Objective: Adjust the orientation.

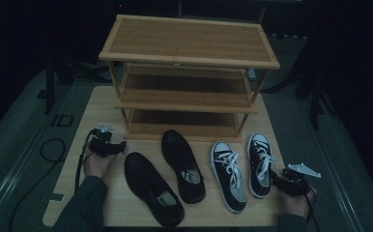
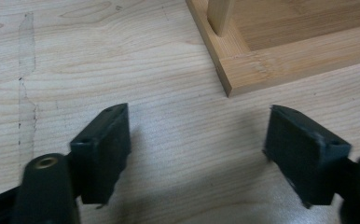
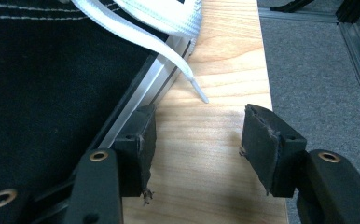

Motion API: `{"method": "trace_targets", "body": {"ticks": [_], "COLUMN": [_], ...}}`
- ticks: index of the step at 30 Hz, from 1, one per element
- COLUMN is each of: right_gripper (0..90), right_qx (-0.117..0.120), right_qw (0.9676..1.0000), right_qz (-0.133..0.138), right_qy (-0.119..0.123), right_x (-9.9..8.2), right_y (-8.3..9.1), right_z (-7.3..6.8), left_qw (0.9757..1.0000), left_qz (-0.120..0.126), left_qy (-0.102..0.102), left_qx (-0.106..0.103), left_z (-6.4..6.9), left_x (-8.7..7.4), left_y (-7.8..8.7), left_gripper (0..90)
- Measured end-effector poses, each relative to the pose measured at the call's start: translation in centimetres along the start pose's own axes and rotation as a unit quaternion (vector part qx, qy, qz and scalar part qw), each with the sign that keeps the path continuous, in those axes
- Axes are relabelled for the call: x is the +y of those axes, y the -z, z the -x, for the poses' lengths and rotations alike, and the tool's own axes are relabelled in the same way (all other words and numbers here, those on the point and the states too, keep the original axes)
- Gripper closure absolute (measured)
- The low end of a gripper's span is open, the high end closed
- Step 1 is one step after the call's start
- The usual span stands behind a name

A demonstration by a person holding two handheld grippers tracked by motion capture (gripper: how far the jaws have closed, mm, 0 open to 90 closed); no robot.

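All four shoes point(image 1: 229, 175) lie on the tabletop point(image 1: 102, 104), rack point(image 1: 189, 77) bare; left gripper point(image 1: 111, 146) and right gripper point(image 3: 197, 140) gape empty.

The black shoe point(image 1: 154, 190) has its heel cut off at the bottom edge.

The high view is looking forward and down from above the person's side, taking in the whole table point(image 1: 78, 193) and shoe rack point(image 1: 187, 72). The left gripper view is sitting close over the tabletop, facing the rack's bottom corner point(image 2: 243, 74). The right gripper view is hugging the table's right edge beside the outer sneaker point(image 3: 52, 84), which the high view is also showing point(image 1: 260, 164).
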State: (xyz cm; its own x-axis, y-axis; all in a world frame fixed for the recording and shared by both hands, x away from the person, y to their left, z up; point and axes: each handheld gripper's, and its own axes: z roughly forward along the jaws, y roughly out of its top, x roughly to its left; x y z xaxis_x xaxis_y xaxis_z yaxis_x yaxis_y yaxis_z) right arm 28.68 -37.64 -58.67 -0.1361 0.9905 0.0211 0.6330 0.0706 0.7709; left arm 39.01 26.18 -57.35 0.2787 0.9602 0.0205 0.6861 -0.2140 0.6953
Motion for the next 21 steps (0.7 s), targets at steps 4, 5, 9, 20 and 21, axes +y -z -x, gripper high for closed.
{"method": "trace_targets", "body": {"ticks": [4, 5, 9, 20, 21], "right_gripper": [44.2, 44.2, 44.2, 44.0, 44.0], "right_qx": [0.000, 0.000, 0.000, 0.001, 0.001], "right_qw": [1.0000, 1.0000, 1.0000, 1.0000, 1.0000], "right_qz": [0.000, 0.000, 0.000, 0.000, 0.000], "right_qy": [0.000, 0.000, 0.000, 0.000, 0.000], "right_x": [0.0, 0.0, 0.0, 0.0, 0.0], "right_y": [0.0, 0.0, 0.0, 0.0, 0.0], "right_z": [0.0, 0.0, 0.0, 0.0, 0.0], "left_qw": [1.0000, 1.0000, 0.9998, 0.9986, 0.9984], "left_qz": [-0.006, -0.008, -0.011, 0.014, 0.016], "left_qy": [0.000, -0.001, 0.004, 0.006, 0.009], "left_qx": [-0.001, -0.004, -0.014, -0.051, -0.054], "left_z": [0.0, -0.1, -0.4, -0.7, -0.8], "left_x": [0.1, 0.1, 0.2, 0.8, 0.8], "left_y": [0.4, 0.5, 1.0, 3.9, 4.1], "left_gripper": [38.7, 40.3, 42.9, 53.5, 54.5]}}
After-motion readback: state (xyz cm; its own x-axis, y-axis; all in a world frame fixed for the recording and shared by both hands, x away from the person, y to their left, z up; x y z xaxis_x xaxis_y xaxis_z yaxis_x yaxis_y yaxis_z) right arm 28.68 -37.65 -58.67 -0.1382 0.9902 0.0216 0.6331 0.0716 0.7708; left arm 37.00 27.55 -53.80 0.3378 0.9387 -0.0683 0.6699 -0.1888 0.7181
